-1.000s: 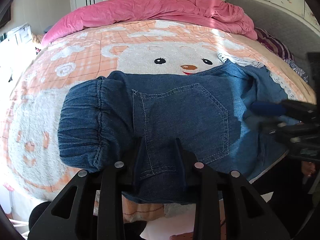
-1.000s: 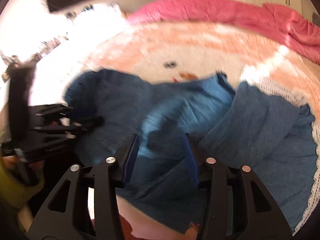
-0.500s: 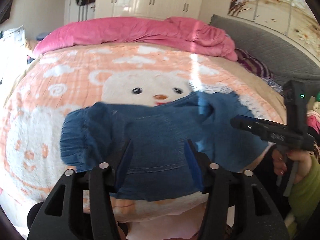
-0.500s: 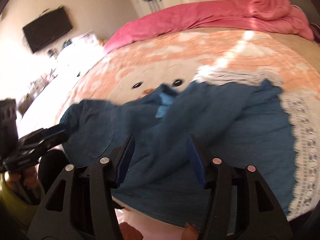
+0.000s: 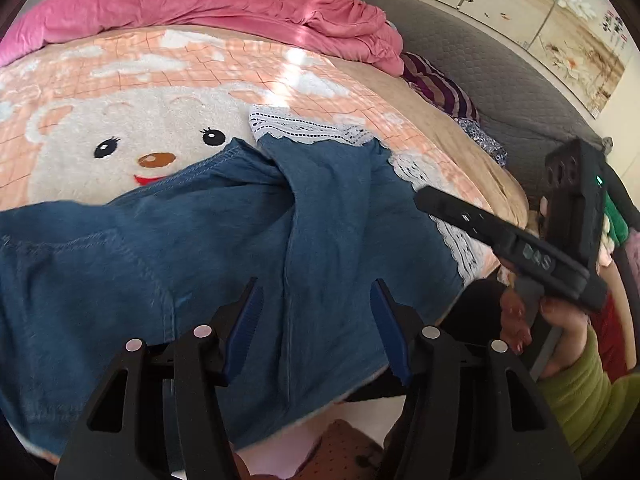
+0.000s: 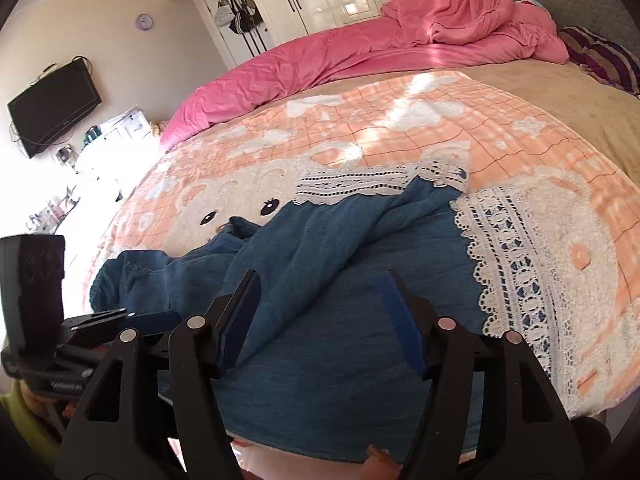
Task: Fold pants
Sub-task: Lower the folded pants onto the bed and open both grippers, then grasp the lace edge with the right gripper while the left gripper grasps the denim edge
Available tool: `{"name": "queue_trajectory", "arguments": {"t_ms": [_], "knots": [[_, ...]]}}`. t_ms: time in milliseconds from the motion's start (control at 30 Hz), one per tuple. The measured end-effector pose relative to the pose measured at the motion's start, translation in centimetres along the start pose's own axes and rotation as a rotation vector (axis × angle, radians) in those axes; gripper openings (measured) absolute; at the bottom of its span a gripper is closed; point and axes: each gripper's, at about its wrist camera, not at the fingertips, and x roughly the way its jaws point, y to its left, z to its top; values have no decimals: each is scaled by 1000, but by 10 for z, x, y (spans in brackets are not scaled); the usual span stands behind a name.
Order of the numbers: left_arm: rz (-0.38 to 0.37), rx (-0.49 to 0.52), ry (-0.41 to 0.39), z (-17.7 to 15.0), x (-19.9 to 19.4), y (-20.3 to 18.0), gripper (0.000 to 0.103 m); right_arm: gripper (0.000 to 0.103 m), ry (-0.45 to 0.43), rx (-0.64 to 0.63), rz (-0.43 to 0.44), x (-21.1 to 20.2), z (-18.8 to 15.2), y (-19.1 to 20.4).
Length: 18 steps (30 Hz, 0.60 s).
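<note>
- Two grippers hovered over the near edge of the bed, neither holding anything.
- The left gripper [image 5: 316, 320] had its blue-padded fingers spread wide above the pants [image 5: 200, 248], with denim showing in the gap between them.
- The right gripper [image 6: 320, 320] was just as wide open — it hung over the leg end of the pants [image 6: 340, 280], gripping nothing.
- The pants lay across the bear blanket [image 5: 120, 128], one leg doubled over the other, the white lace hems [image 6: 516, 264] reaching toward the bed's right side.
- The waistband end sat off to the left, near the bear's face.
- A crumpled pink duvet [image 6: 360, 48] ran along the far side of the bed — well apart from the denim.
</note>
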Motion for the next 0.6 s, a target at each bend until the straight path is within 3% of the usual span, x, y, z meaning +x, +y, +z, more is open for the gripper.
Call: {"name": "queue_trajectory", "arguments": {"t_ms": [67, 133, 267, 400, 533, 600], "knots": [[11, 8, 3, 5, 12, 1, 34, 56, 2, -5, -10, 1, 2, -1], [-11, 4, 15, 3, 23, 3, 33, 56, 4, -28, -27, 4, 7, 2], [-63, -4, 29, -6, 35, 9, 21, 57, 24, -85, -57, 20, 20, 13], [-151, 24, 7, -12, 29, 3, 21, 58, 61, -150, -77, 50, 40, 29], [-149, 55, 0, -18, 29, -1, 21, 58, 118, -208, -88, 90, 65, 47], [-148, 53, 5, -21, 31, -3, 21, 58, 150, -243, -151, 114, 78, 54]]}}
